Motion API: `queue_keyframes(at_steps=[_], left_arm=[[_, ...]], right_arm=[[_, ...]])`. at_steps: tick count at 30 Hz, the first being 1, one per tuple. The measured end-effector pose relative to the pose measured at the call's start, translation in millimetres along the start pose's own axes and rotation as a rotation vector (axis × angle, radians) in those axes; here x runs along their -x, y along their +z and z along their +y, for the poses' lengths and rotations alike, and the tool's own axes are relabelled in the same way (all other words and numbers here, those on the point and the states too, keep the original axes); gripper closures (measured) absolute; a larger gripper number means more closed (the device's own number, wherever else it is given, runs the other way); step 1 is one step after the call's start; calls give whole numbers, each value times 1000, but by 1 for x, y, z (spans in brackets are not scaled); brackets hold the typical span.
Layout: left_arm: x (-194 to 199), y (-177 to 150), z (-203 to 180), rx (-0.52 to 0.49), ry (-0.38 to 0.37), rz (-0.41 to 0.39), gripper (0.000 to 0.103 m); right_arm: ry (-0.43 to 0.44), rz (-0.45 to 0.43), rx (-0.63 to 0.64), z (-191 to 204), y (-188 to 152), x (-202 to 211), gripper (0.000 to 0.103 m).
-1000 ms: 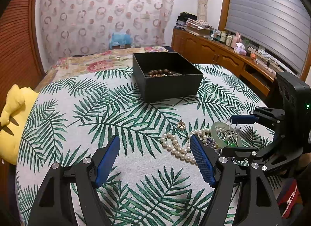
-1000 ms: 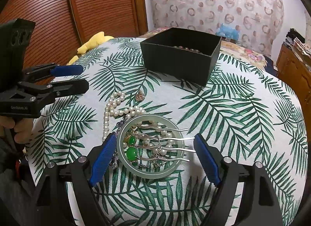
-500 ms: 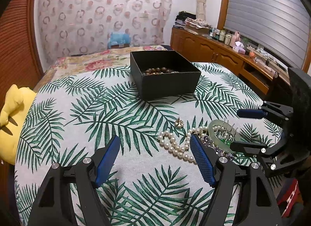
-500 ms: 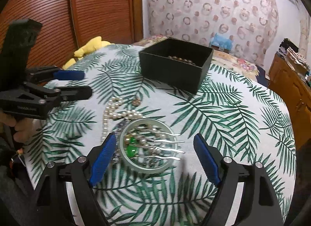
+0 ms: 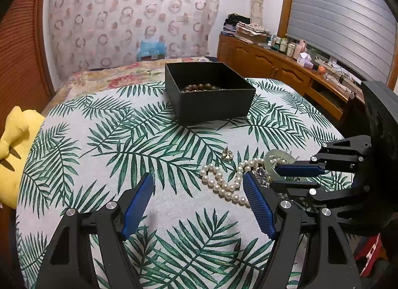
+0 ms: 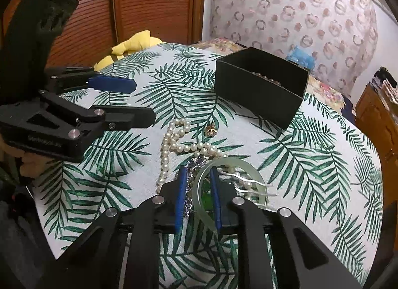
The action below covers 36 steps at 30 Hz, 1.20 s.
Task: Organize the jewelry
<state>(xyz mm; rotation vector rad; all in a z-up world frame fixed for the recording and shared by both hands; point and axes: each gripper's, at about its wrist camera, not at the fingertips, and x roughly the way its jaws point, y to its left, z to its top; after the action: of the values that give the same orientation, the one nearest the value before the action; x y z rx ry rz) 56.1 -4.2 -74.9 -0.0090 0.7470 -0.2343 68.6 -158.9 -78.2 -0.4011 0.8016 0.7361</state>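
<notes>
My right gripper (image 6: 197, 198) is pinched narrow on the near left rim of the pale green bangle (image 6: 231, 164), one finger inside the ring and one outside. Silver hairpins (image 6: 251, 184) and green stones lie within the ring, and a purple crystal piece (image 6: 196, 163) touches its rim at about 10 o'clock. My left gripper (image 5: 199, 204) hangs wide and holds nothing over the palm-leaf tabletop (image 5: 119, 154). Just beyond the bangle at 11 o'clock the pearl necklace (image 6: 174, 139) loops over the cloth, with a small gold charm (image 6: 211, 129) just past it at 12 o'clock. Farther, at 1 o'clock, stands the open black box (image 6: 258, 94), with a string of brown beads (image 5: 200, 87) inside. A yellow plush toy (image 6: 129, 45) lies off the far left edge.
</notes>
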Motion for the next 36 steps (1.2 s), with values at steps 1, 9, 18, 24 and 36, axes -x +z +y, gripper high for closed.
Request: queue_keyframes(at_steps=[1,9,18,24,36], left_arm=[[0,0,0,0,-1,0,32],[0,-3,-1,-2,-7,3,32],[-1,-4,-6,-8,-14,6,32],[-8,1,-12,-28,-26,14,32],[-52,30,-19,-60,-90,82,71]], right_arm=[[-10,6,19,2,1,-1,82],[22,-4,-16,-11,3,9,95],[2,-52,-105,-48,-1,31,95],[-21,-77,-146,-73,-2,44,95],[-35,-66,-150,-81,-6,37,95]])
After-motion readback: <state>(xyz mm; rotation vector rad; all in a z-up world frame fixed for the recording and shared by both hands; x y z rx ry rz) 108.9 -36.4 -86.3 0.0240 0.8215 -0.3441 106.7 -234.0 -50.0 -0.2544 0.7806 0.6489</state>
